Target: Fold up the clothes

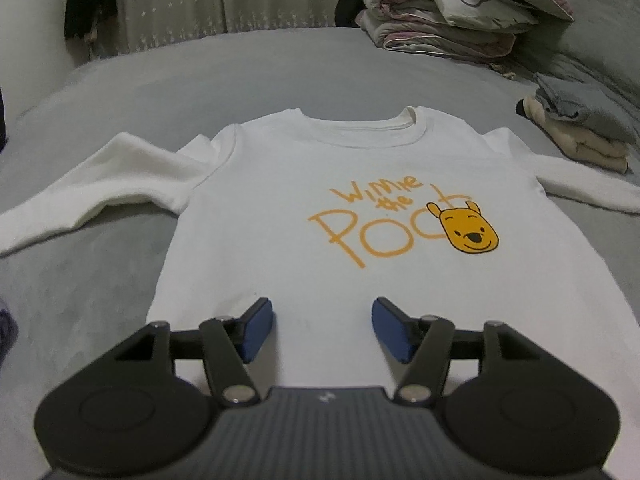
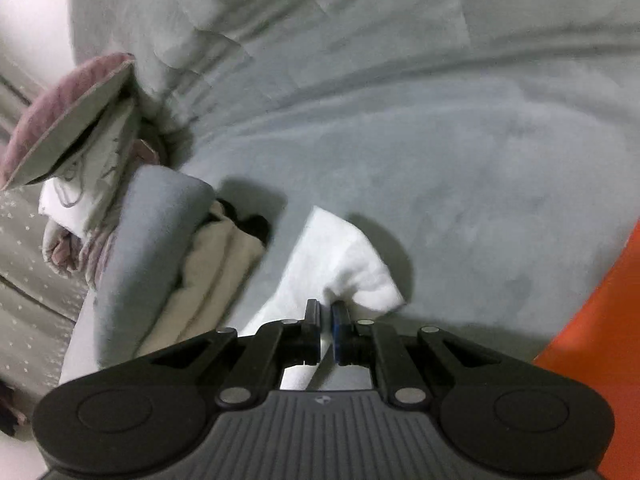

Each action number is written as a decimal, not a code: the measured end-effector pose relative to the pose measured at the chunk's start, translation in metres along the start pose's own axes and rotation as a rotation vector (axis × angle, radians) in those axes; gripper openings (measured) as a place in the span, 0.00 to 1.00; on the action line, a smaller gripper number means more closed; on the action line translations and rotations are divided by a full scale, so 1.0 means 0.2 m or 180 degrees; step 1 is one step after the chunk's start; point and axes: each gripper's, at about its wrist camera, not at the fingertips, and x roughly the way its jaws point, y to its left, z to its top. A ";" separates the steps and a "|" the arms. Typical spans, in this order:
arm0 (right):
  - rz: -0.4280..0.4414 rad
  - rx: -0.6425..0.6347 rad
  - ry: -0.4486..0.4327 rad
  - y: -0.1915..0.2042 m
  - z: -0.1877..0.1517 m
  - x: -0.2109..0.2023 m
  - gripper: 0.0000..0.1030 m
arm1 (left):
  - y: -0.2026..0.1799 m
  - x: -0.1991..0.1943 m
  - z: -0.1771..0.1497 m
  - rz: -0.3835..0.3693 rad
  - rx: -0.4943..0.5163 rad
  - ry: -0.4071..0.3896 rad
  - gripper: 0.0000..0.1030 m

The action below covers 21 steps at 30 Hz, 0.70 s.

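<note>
Left gripper: angled downward over the near hem of the white sweatshirt, jaws spread apart with blue pads clear of the fabric, nothing held.

Right gripper: tilted downward and rolled, jaws clenched on the white sleeve (cuff end bunched and lifted just beyond the fingertips).

Sweatshirt: laid flat, front up, on the grey bedspread, collar at the far side, orange lettering and a yellow bear face on the chest, left sleeve stretched out to the left.

Folded clothes stack: far right, grey over cream. Bundled quilt: beyond it.
</note>
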 end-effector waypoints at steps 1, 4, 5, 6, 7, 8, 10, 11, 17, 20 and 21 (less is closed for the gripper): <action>0.0052 -0.0042 -0.0056 0.01 0.00 -0.02 0.09 | 0.00 0.00 0.00 -0.0011 -0.0025 0.0005 0.56; 0.0265 -0.0084 -0.0216 0.04 0.00 -0.09 0.09 | 0.00 0.00 0.00 -0.0006 -0.0047 0.0013 0.58; 0.0335 -0.0117 -0.0260 0.06 0.00 -0.10 0.09 | 0.00 0.00 0.00 -0.0002 -0.0046 0.0015 0.60; 0.0416 -0.0162 -0.0303 0.09 0.00 -0.12 0.09 | -0.01 0.00 0.00 0.0002 -0.0041 0.0018 0.62; 0.0524 -0.0255 -0.0349 0.13 -0.01 -0.14 0.09 | -0.01 0.01 0.00 0.0002 -0.0040 0.0025 0.62; 0.0630 -0.0396 -0.0408 0.18 -0.03 -0.16 0.09 | -0.01 0.01 0.01 -0.0006 -0.0062 0.0034 0.63; 0.0830 -0.0717 -0.0562 0.29 -0.07 -0.22 0.09 | 0.03 0.00 0.03 -0.0052 -0.0184 0.0051 0.63; 0.0927 -0.0889 -0.0650 0.35 -0.10 -0.25 0.09 | 0.04 0.00 0.04 -0.0076 -0.0245 0.0060 0.63; 0.1924 -0.1369 -0.0619 0.71 -0.40 -0.44 0.09 | 0.23 -0.01 0.13 -0.0185 -0.0791 -0.0049 0.64; 0.2569 -0.2174 -0.0327 0.94 -0.79 -0.60 0.12 | 0.35 -0.01 0.15 -0.0220 -0.1131 -0.0117 0.71; 0.2663 -0.2516 -0.0179 1.00 -0.95 -0.63 0.12 | 0.39 -0.02 0.15 -0.0190 -0.1243 -0.0141 0.74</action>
